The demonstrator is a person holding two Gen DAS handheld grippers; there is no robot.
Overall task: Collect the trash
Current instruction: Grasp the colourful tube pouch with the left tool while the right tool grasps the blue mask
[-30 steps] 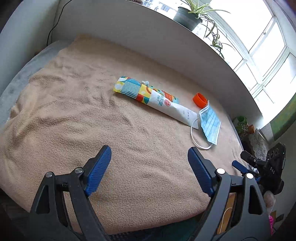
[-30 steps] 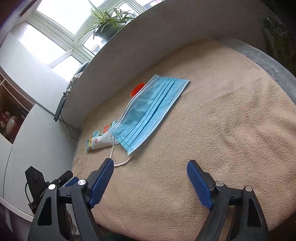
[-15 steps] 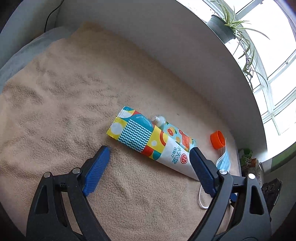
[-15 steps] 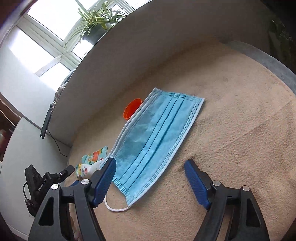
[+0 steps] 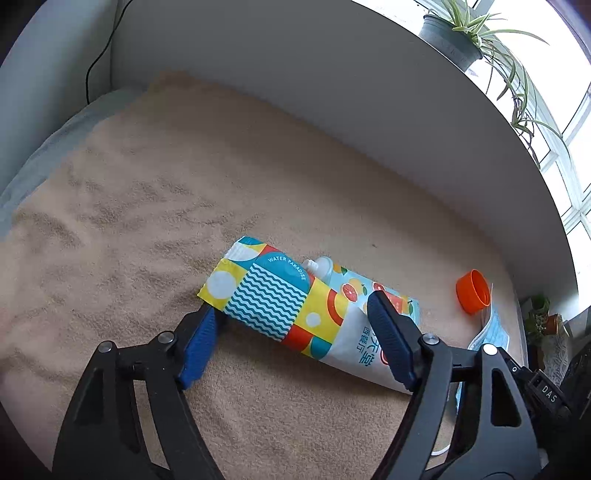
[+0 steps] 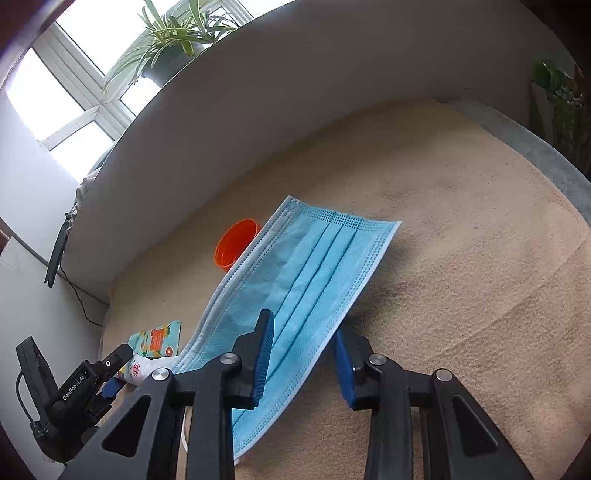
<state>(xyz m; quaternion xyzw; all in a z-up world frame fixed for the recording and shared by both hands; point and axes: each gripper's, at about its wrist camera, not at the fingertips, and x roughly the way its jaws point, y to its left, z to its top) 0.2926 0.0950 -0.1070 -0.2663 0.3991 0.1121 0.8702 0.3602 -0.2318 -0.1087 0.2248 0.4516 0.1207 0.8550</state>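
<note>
A colourful drink pouch (image 5: 295, 306) lies flat on the tan blanket (image 5: 147, 206). My left gripper (image 5: 295, 343) is open and straddles it, one blue pad at its left corner, the other over its white end. A blue face mask (image 6: 295, 280) lies on the blanket; my right gripper (image 6: 306, 358) is open around its near edge, jaws partly narrowed. An orange cap (image 6: 236, 245) sits just behind the mask, and also shows in the left wrist view (image 5: 473, 291). The pouch end shows in the right wrist view (image 6: 155, 343).
A grey curved headboard wall (image 5: 332, 110) runs behind the blanket. Potted spider plants (image 5: 458, 29) stand on the window ledge above it. A black cable (image 5: 99, 55) hangs at the far left. The left gripper body (image 6: 62, 398) sits beside the mask.
Both grippers have moved forward and down. The left now straddles the pouch; the right now has the mask's edge between its jaws, which have narrowed.
</note>
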